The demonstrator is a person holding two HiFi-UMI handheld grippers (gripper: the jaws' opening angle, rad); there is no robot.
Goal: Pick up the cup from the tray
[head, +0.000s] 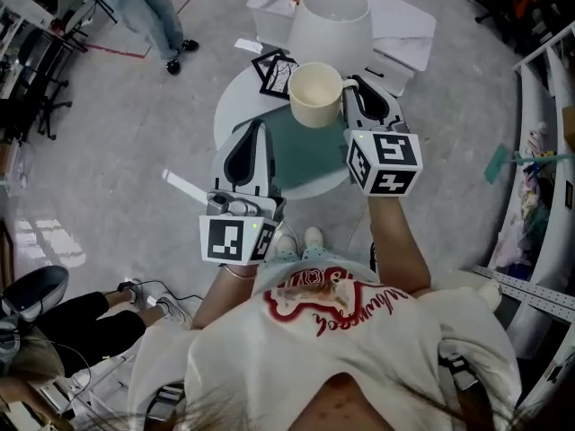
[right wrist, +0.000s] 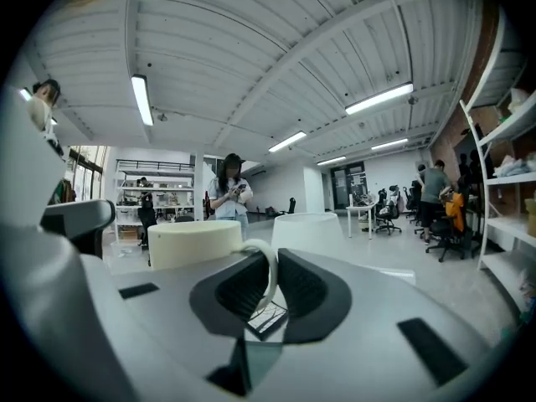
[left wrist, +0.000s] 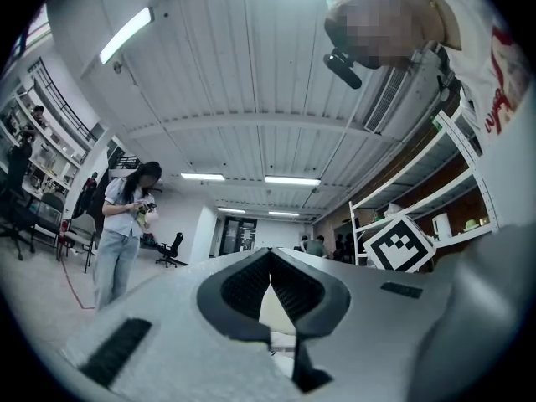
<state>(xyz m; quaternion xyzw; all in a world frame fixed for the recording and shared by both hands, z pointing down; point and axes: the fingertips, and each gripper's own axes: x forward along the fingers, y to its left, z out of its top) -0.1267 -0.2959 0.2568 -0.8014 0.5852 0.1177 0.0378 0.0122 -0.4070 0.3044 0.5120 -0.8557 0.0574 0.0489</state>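
Cup (head: 314, 94), cream all over, round and open-mouthed, with nothing in it: I look straight down into a bare pale inside. It has one loop handle (right wrist: 266, 276) on the side towards my right hand-held gripper (head: 353, 88), and that gripper's jaws are closed on the loop, the dark pads pressed to either side of it. In the right gripper view the cup's wall (right wrist: 194, 243) stands upright just to the left of the jaws.

From above, the cup lies over the far edge of the green tray (head: 310, 164). I cannot tell whether its base touches the tray or hangs clear. What I see of the tray is bare green. The tray sits on a small round white surface (head: 235, 106), and a black-and-white marker card (head: 272, 72) lies on that surface just beside the cup.

Beyond the cup stands a large white tapered vessel (head: 330, 21), open at the top, with a pale inside in which I see nothing.

My left hand-held gripper (head: 252, 131) is over the near left edge of the tray, its jaw tips meeting and nothing clamped between them.
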